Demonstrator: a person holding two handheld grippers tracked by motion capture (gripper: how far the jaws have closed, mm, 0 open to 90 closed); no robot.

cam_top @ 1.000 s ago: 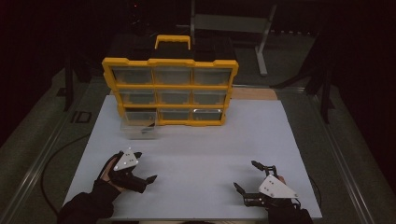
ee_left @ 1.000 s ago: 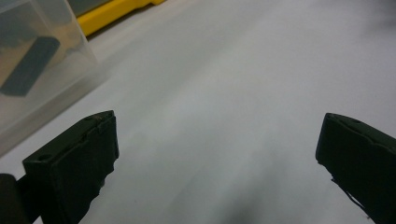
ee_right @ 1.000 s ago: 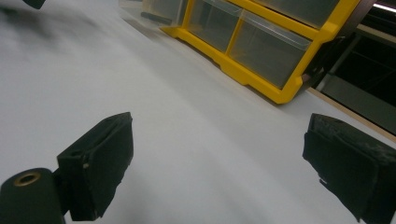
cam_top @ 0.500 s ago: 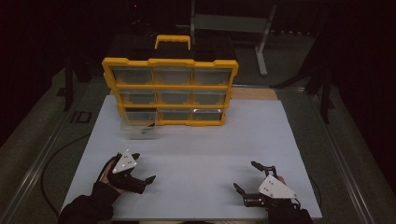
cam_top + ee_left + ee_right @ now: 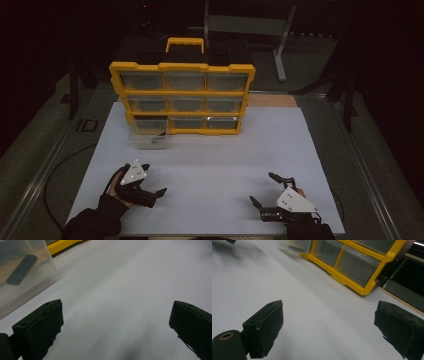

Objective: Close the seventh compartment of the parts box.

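1. Drift of the left gripper [image 5: 150, 186] toward six o'clock is noted; jaws spread, nothing held.
2. Right gripper [image 5: 264, 190] is likewise spread, empty.
3. Clear drawer [image 5: 150, 139] is left pulled out at twelve o'clock, unreached.

From the high view I could not make out what lay in the organizer's [image 5: 182, 97] compartments; they were too small and dim. The pulled-out clear drawer [image 5: 150, 137] was only a faint outline there. In the left gripper view that drawer [image 5: 23, 272] was cut off by the top and left edges, and the dark oblong piece [image 5: 21, 270] inside it was blurred beyond naming. In the right gripper view the organizer [image 5: 352, 262] ran off the top edge, and the far drawer [image 5: 294, 247] was smeared. My forearms left the high view's bottom edge.
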